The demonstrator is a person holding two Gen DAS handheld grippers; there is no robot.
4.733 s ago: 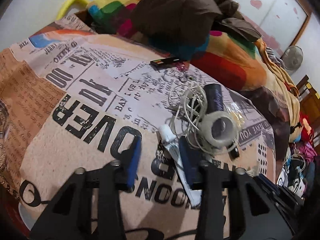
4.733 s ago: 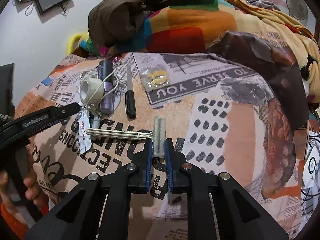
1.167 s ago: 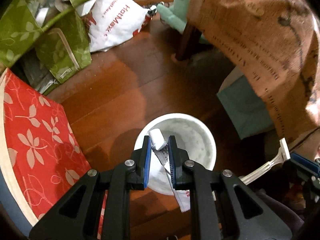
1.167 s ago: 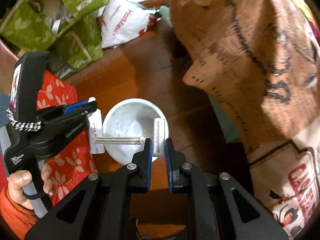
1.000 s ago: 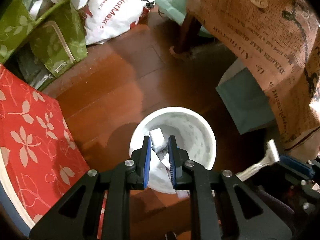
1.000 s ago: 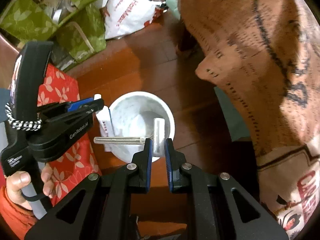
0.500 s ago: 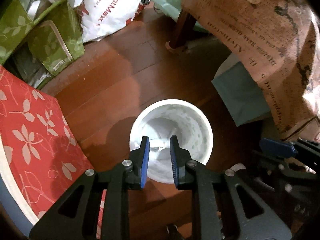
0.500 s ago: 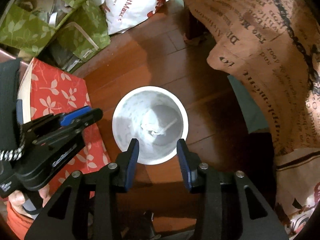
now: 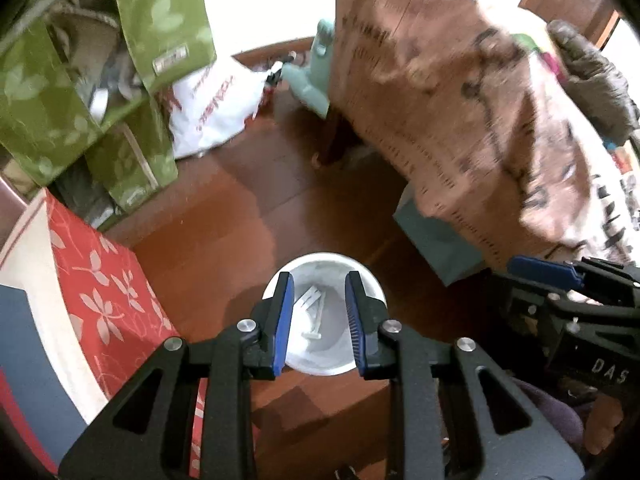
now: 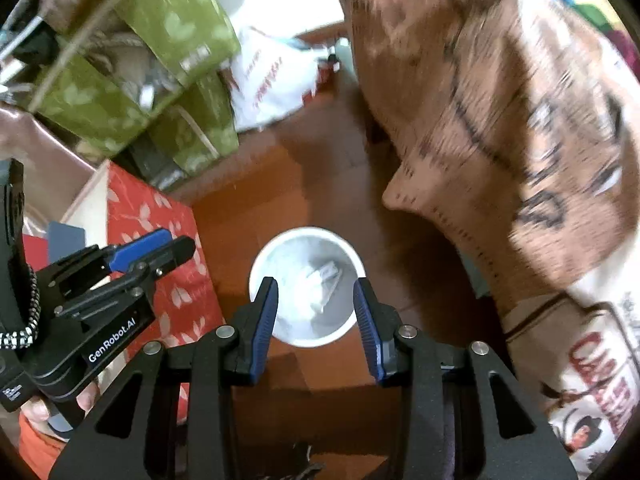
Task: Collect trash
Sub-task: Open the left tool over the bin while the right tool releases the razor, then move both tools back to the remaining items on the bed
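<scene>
A white bin [image 9: 322, 257] stands on the wooden floor, seen straight below in both wrist views. The dropped white tube and razor [image 9: 314, 314] lie at its bottom, and they also show as pale trash [image 10: 320, 280] in the right wrist view. My left gripper [image 9: 319, 280] hangs above the bin, its jaws opening with nothing between them. Over the bin [image 10: 308, 233] my right gripper [image 10: 315, 284] stands open and empty. Each gripper shows at the edge of the other's view: the right gripper's blue pad [image 9: 540, 270] and the left gripper's fingers [image 10: 140, 250], held by a hand.
A newsprint-patterned bedcover [image 9: 460, 120] hangs down at the right, with a teal box [image 9: 436, 240] under its edge. Green leaf-print bags [image 9: 132, 60] and a white plastic bag [image 9: 216, 100] stand at the back left. A red floral cushion [image 9: 100, 292] lies left of the bin.
Both grippers let go over the bin: the tube and the razor now lie inside it. Both have since risen, so the bin looks smaller.
</scene>
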